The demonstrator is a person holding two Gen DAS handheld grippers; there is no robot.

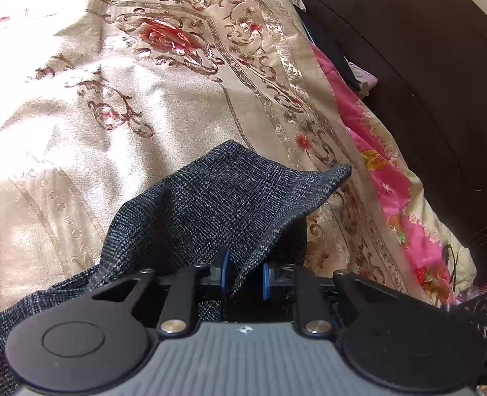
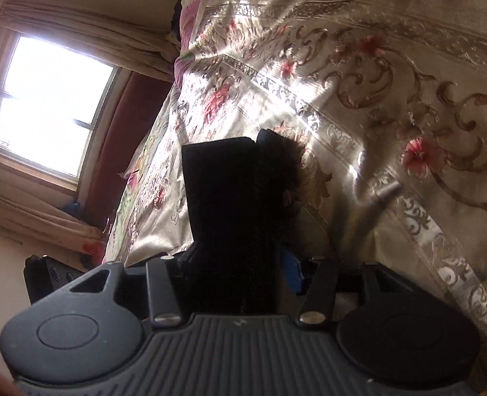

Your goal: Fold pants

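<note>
The left gripper (image 1: 243, 275) is held low over the bed, tipped forward, with its 2 blue-padded fingers (image 1: 224, 272) set a little apart; a fold of the pants (image 1: 210, 204) passes between them, but the right pad shows a gap beside the cloth, so I cannot tell whether the grip is truly pinching. The right gripper (image 2: 240, 264) is tilted so the room leans around it, and its fingers are closed on a dark end of the pants (image 2: 223, 198), which fills the space between them and hides the left pad; only the blue right pad (image 2: 291, 272) shows at the cloth's edge.

From the left side, the pants are a dark blue-grey woven check. The cloth rises from the fingers and fans forward, its far hem lifted off the bed and pointing ahead and to the right, while the rest trails down and back to the left past the gripper body. From the right side, the held piece stands up from the fingers as a dark band, its long axis running straight ahead.

Under both lies a shiny beige bedspread (image 1: 111, 99) with red flowers and gold scrollwork. A pink floral quilt (image 1: 385, 178) edges it, beside a dark headboard (image 1: 425, 66). A bright window (image 2: 52, 105) with pale curtains (image 2: 88, 36) stands beyond the bed.
</note>
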